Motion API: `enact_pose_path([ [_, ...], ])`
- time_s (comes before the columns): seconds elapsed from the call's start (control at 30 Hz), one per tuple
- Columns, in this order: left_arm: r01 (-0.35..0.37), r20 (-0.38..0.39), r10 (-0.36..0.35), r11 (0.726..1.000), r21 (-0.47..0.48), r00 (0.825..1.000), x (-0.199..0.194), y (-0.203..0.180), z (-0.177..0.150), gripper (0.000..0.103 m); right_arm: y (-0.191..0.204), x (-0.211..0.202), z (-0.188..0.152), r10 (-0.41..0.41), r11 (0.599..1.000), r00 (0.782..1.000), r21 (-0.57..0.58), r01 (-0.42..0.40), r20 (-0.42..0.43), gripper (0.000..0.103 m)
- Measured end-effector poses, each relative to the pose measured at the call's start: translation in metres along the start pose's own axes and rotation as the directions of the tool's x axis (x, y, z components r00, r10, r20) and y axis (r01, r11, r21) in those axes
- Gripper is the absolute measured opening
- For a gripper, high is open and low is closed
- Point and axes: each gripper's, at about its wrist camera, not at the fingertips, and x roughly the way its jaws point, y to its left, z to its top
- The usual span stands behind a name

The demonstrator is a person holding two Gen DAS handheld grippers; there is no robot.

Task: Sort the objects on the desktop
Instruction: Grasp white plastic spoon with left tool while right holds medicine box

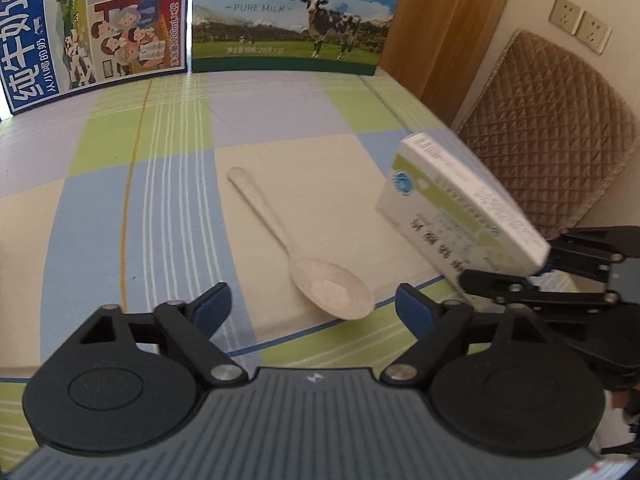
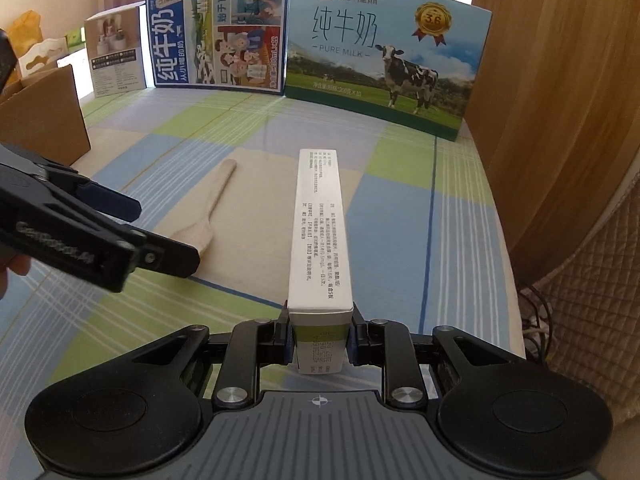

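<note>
The right hand-held gripper (image 2: 319, 340) is clamping the box (image 2: 318, 236) by one end, risking droop; the left hand-held gripper (image 1: 310, 300), jaws apart, is hovering over the spoon (image 1: 304, 248).

The spoon (image 1: 296, 240) lies flat on the bench (image 1: 120, 208), its bowl toward the near edge and its handle pointing to about 11 o'clock. The left claw (image 1: 312, 308) hangs over the bowl end, one finger on each side of it and not touching. At 3 o'clock from the spoon, the small box (image 1: 460, 204) is up off the bench, gripped at its near end by the right claw (image 2: 320, 340). Behind, at 12 o'clock, two milk cartons (image 1: 292, 16) stand side by side along the back edge. A cardboard box (image 2: 40, 120) sits far off at 9 o'clock.
</note>
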Motion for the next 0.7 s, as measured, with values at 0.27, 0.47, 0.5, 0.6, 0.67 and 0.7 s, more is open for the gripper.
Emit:
enact_pose_path([
  [0.27,-0.06,0.026,0.059,0.996,0.065,0.998,0.009,0.0,-0.007,0.067,0.001,0.003,-0.001,-0.005,1.0,1.0,0.006,0.005,0.016,0.021],
  [0.47,-0.065,0.025,0.063,0.994,0.084,0.998,0.002,0.003,-0.009,0.03,0.009,0.003,-0.002,0.004,1.0,1.0,-0.003,-0.004,0.014,0.021],
  [0.5,-0.063,0.021,0.062,0.995,0.078,0.998,0.0,0.005,-0.009,0.026,0.01,0.003,-0.002,0.006,1.0,1.0,-0.006,-0.006,0.011,0.021],
  [0.6,-0.07,0.006,0.07,0.994,0.088,0.998,-0.009,0.009,-0.015,0.023,0.017,0.0,-0.004,0.015,1.0,1.0,-0.019,-0.015,0.002,0.021],
  [0.67,-0.077,-0.009,0.078,0.992,0.097,0.997,-0.016,0.011,-0.021,0.023,0.021,-0.003,-0.008,0.022,1.0,1.0,-0.018,-0.022,-0.003,0.021],
  [0.7,-0.081,-0.017,0.083,0.992,0.1,0.996,-0.022,0.012,-0.024,0.023,0.023,-0.005,-0.01,0.026,1.0,1.0,-0.015,-0.026,-0.005,0.021],
])
